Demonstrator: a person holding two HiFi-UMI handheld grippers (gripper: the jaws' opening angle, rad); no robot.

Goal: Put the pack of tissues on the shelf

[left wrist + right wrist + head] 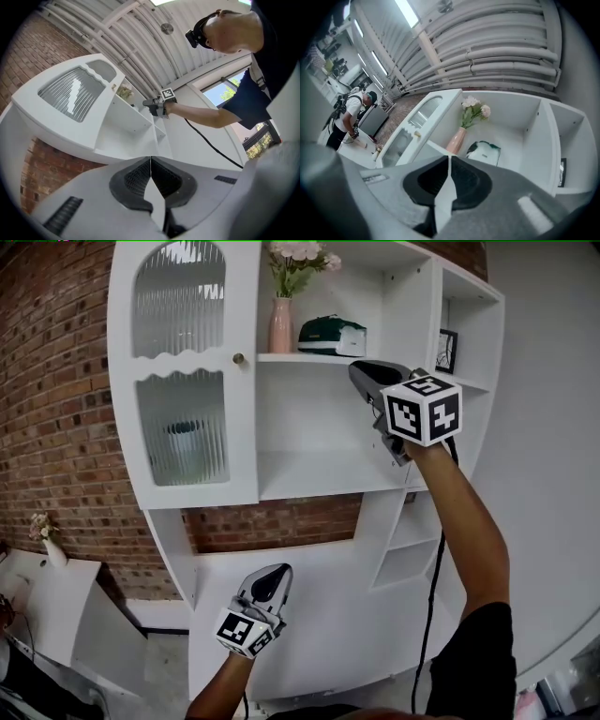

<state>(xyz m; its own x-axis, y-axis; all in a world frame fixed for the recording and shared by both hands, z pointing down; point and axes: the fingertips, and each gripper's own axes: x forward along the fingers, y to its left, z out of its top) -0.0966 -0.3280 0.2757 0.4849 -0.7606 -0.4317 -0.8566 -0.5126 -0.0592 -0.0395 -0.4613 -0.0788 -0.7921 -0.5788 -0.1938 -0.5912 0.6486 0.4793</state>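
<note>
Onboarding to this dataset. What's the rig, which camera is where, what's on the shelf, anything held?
No robot: a person holds a two-jaw gripper in each hand. The head view is shot from the person's head; each gripper view looks along its own jaws. The right gripper is raised at the white shelf unit; the left gripper hangs low. On an upper shelf stand a pink vase of flowers and, beside it, the green-and-white pack of tissues. Both grippers are shut and empty.

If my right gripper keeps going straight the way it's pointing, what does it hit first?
Probably the pink vase or the pack of tissues beside it on the shelf: the shut right gripper aims between them, and depth is unclear.
</note>
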